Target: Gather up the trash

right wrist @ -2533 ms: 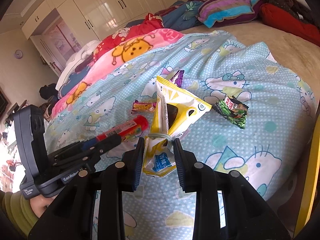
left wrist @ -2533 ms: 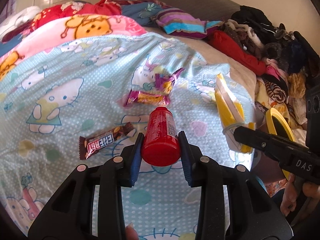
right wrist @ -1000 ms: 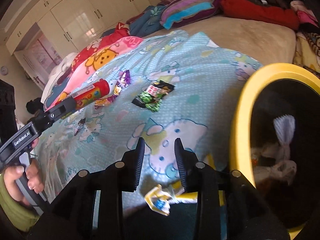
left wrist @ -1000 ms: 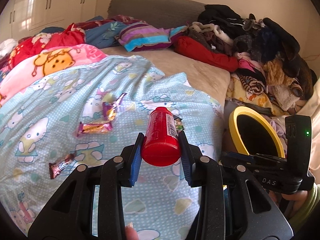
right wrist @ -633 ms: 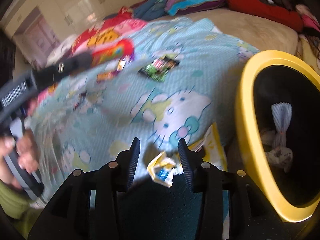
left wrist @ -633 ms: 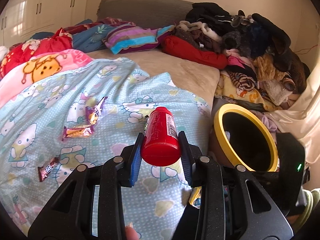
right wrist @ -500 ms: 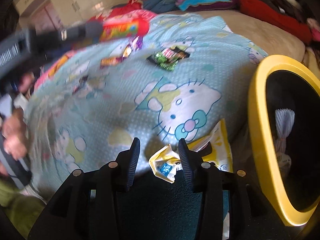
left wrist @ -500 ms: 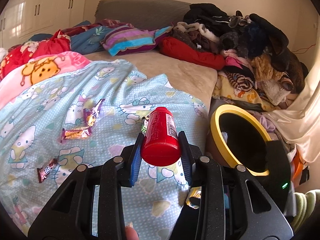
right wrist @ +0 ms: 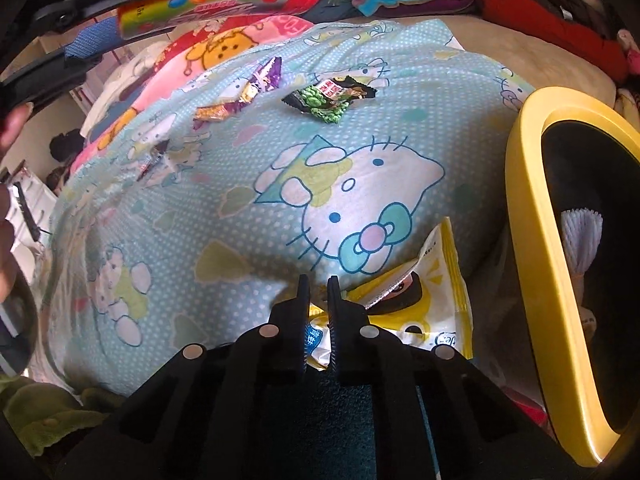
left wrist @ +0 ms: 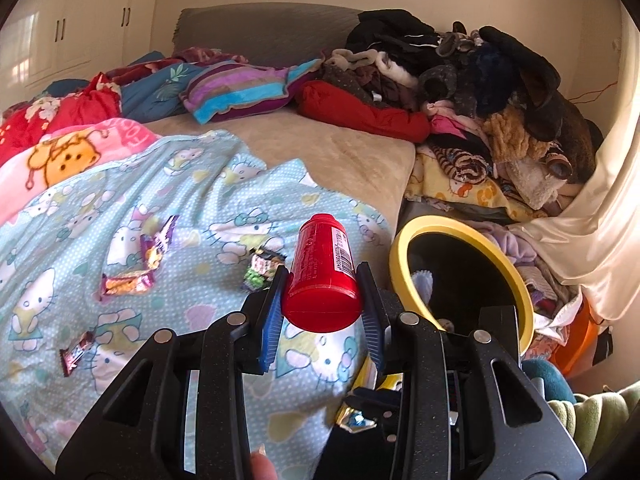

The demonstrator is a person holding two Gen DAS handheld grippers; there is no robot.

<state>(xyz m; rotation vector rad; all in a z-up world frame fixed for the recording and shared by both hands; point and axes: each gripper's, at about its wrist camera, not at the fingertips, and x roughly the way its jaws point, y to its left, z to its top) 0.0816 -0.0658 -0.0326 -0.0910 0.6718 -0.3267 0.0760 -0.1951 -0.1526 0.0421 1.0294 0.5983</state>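
- The left tool (left wrist: 322, 300) pinches a red candy tube (left wrist: 322, 276) at its capped end, held in the air above the Hello Kitty blanket (left wrist: 192, 208).
- The right tool (right wrist: 318, 300), jaws nearly together, grips a crumpled yellow snack bag (right wrist: 420, 300) low at the bed's edge, just beside the yellow-rimmed trash bin (right wrist: 528, 216).
- On the blanket lie a green snack packet (right wrist: 330, 98), two purple candy wrappers (left wrist: 156, 240), and a small chocolate bar (left wrist: 76, 354).
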